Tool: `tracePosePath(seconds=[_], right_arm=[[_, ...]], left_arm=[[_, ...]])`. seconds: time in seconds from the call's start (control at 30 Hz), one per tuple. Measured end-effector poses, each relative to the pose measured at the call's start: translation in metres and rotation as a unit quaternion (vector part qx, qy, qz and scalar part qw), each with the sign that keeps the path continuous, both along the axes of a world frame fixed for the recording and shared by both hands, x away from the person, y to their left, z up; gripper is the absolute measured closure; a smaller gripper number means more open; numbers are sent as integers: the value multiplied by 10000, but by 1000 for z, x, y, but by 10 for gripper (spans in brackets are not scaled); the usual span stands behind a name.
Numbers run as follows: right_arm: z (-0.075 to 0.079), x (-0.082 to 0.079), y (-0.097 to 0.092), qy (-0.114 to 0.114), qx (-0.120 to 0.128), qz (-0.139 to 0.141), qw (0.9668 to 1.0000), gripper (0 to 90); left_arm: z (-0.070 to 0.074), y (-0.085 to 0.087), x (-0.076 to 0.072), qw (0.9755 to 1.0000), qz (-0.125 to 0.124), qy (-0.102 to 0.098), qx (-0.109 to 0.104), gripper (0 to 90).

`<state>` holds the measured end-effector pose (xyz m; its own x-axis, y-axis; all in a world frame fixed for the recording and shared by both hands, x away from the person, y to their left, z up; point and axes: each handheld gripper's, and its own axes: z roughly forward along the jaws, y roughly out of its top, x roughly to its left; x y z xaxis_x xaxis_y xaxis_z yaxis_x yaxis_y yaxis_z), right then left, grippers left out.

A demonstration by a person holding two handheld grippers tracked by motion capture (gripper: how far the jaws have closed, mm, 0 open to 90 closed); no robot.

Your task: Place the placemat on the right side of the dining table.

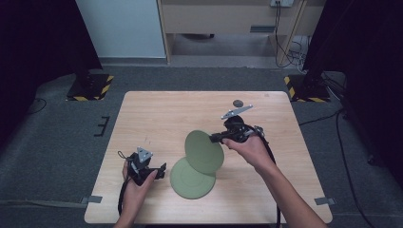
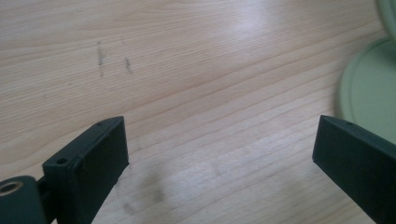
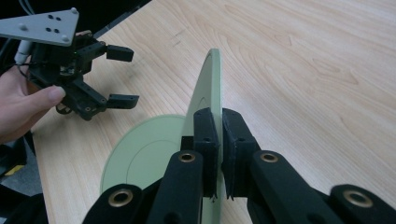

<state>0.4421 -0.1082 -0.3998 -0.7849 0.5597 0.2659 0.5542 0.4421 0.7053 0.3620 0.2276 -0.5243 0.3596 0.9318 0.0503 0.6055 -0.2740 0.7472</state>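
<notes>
Two pale green plates are in play. One green plate [image 1: 191, 179] lies flat on the wooden table [image 1: 157, 114] near its front edge. My right gripper [image 1: 215, 138] is shut on the rim of the second green plate [image 1: 204, 152], which is lifted and tilted above the flat one; in the right gripper view that held plate [image 3: 208, 91] stands edge-on between the jaws, over the flat plate [image 3: 144, 151]. My left gripper [image 1: 160, 171] rests open just left of the flat plate, with bare table between its jaws. In the left gripper view the flat plate's rim [image 2: 369, 93] lies at right.
A small dark disc [image 1: 237, 102] lies near the table's far edge. Faint pencil marks [image 2: 112, 60] show on the wood ahead of the left gripper. Grey carpet, stand bases with hazard stripes [image 1: 90, 88] and cables surround the table.
</notes>
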Motion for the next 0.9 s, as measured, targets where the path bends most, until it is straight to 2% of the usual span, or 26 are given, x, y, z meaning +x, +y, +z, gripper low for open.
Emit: tracePosePath(seconds=[0.23, 0.37, 0.63, 0.9], right_arm=[[10, -1, 2, -38, 90, -21, 9999, 862], [15, 1, 2, -145, 23, -80, 9999, 862], [20, 8, -3, -212, 9, -299, 9993, 862], [20, 15, -4, -267, -46, -501, 9984, 862]], left_arm=[[-4, 4, 3, 9999, 83, 106, 57, 30], [-5, 4, 4, 9997, 148, 122, 149, 29], [-9, 7, 6, 9993, 249, 255, 147, 28], [-11, 9, 6, 9991, 280, 298, 64, 20]])
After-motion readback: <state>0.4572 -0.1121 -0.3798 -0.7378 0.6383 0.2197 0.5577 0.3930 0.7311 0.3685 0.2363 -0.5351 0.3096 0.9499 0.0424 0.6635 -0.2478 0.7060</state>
